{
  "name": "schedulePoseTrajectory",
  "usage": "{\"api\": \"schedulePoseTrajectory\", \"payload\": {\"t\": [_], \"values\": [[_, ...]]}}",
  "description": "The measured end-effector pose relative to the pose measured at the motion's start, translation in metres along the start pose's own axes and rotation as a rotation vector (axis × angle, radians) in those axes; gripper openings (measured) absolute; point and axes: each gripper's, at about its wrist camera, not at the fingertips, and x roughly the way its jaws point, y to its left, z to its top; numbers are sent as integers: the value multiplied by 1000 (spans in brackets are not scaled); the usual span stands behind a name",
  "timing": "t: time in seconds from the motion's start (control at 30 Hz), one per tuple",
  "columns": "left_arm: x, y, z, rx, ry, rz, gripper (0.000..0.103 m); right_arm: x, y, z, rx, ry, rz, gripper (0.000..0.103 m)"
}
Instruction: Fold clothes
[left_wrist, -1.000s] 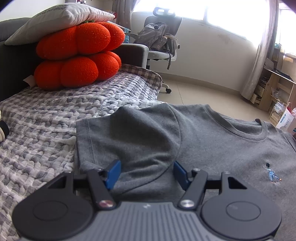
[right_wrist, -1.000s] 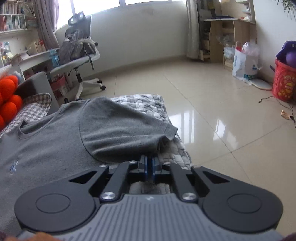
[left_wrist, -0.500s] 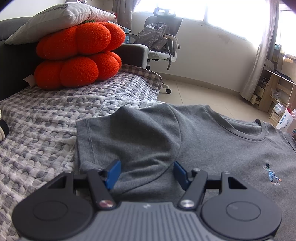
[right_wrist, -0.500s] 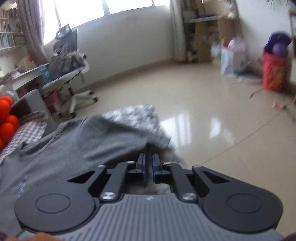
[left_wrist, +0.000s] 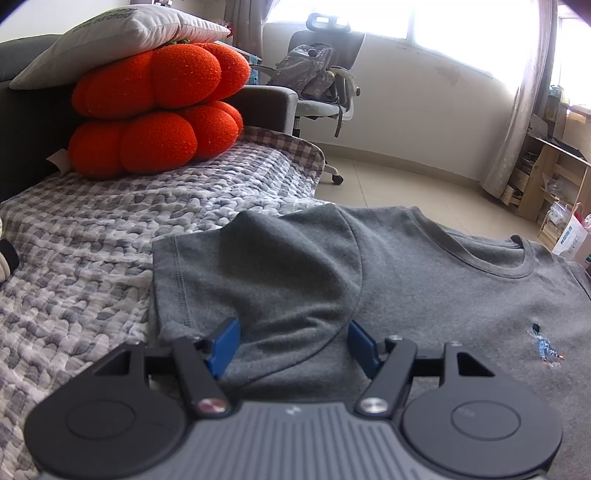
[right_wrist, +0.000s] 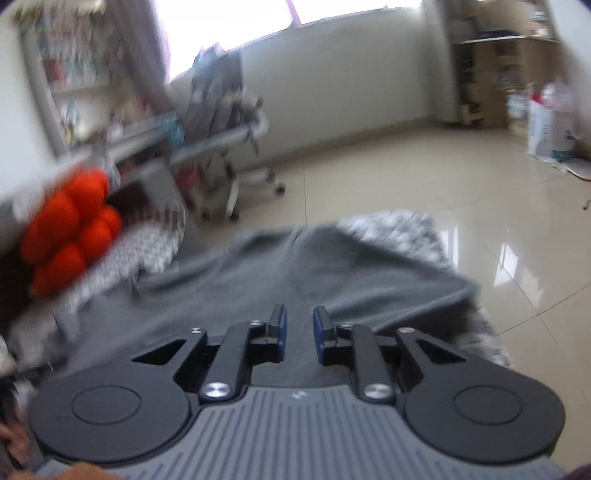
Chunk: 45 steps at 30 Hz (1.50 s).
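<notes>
A grey T-shirt (left_wrist: 424, 288) lies front-up near the checked bedspread's (left_wrist: 92, 236) floor-side edge. The left gripper (left_wrist: 293, 341) hangs wide apart over its sleeve (left_wrist: 266, 273), seemingly to seize it; the right gripper (right_wrist: 299, 332), narrowly parted, holds nothing.

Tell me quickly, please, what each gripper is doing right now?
Left gripper: open, holding nothing, over the shirt sleeve.
Right gripper: open, holding nothing.
</notes>
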Motion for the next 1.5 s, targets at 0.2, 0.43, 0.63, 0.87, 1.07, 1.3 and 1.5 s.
{"api": "schedulePoseTrajectory", "payload": {"t": [0.2,0.43,0.63,0.87,1.07,1.3,1.5], "values": [[0,1,0,-8,-2,8,67,8,-16,-14,-96,21,-122,22],[0,2,1,-11,-2,5,67,-17,-54,-10,-44,-43,-224,32],[0,2,0,-11,-2,4,67,-30,-20,-17,-130,-56,-106,36],[-6,5,1,-5,-8,45,67,-20,-18,-39,-139,26,-112,43],[-33,28,-2,11,-28,155,73,-41,-10,-50,-213,47,-180,47],[-66,95,-13,-74,21,168,73,-45,-21,-51,-147,59,-215,50],[-68,121,-1,-228,39,60,76,-52,43,-47,-217,61,4,51]]}}
